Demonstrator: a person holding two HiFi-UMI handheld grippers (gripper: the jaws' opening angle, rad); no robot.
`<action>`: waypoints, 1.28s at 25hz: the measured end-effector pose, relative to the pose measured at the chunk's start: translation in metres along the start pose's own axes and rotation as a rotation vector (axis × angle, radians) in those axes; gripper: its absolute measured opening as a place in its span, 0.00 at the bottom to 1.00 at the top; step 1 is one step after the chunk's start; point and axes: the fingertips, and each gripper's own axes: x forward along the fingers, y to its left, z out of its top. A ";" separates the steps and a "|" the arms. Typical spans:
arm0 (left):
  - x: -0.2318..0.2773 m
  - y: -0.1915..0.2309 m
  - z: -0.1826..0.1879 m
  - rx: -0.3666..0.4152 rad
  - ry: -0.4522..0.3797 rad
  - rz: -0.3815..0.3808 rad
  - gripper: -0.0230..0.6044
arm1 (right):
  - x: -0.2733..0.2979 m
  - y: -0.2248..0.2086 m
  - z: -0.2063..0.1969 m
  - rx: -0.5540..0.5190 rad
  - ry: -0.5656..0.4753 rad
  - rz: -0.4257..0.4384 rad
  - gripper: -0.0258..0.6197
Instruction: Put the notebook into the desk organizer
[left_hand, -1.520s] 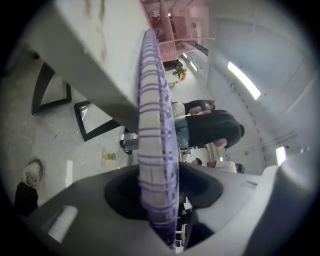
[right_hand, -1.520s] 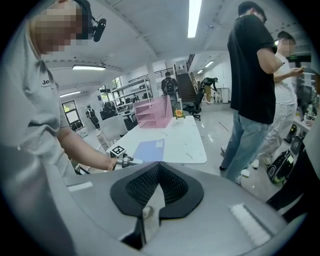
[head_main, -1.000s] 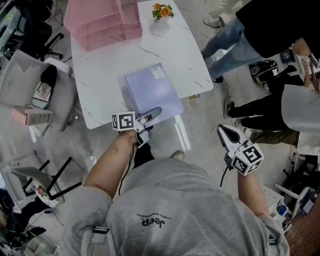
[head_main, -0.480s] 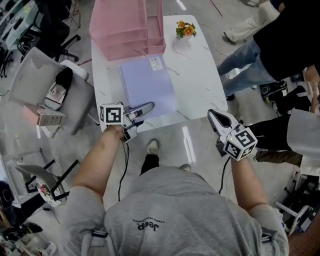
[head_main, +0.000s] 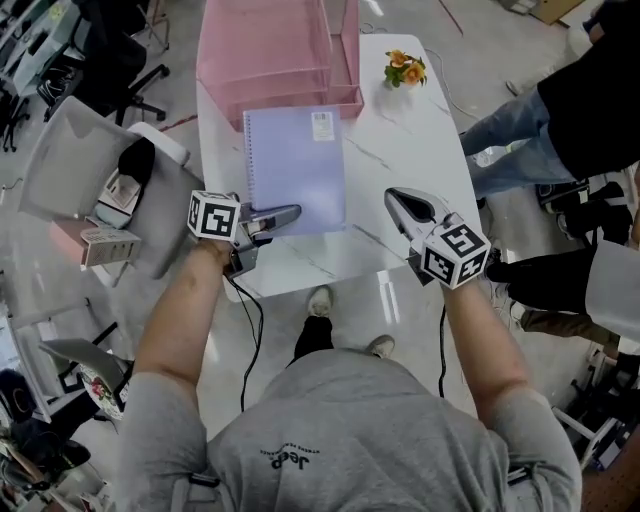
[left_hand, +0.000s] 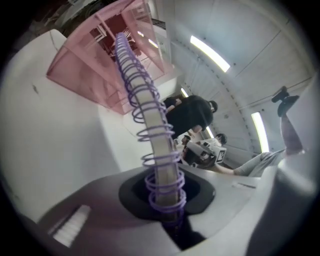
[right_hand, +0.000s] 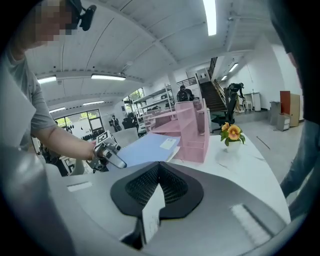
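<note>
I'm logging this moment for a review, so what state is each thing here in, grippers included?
desk organizer: upright on the table, notebook not yet inside.
notebook: closed, clamped at its spiral edge, far end at the desk organizer's front.
left gripper: shut on the notebook.
right gripper: shut, holding nothing.
flowers: upright on the table.

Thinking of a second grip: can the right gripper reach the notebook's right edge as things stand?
Probably yes: the right gripper hangs beside the notebook with only open table between them, though its shut jaws must open first.
</note>
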 end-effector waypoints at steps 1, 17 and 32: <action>-0.005 0.016 -0.003 -0.026 0.024 0.034 0.18 | 0.006 0.001 -0.002 -0.002 0.010 0.003 0.04; -0.024 -0.009 0.025 0.037 -0.006 -0.135 0.18 | 0.113 0.047 -0.046 0.895 0.077 0.624 0.66; -0.014 0.051 -0.003 -0.138 0.050 -0.062 0.18 | 0.188 0.038 -0.056 0.927 0.191 0.481 0.14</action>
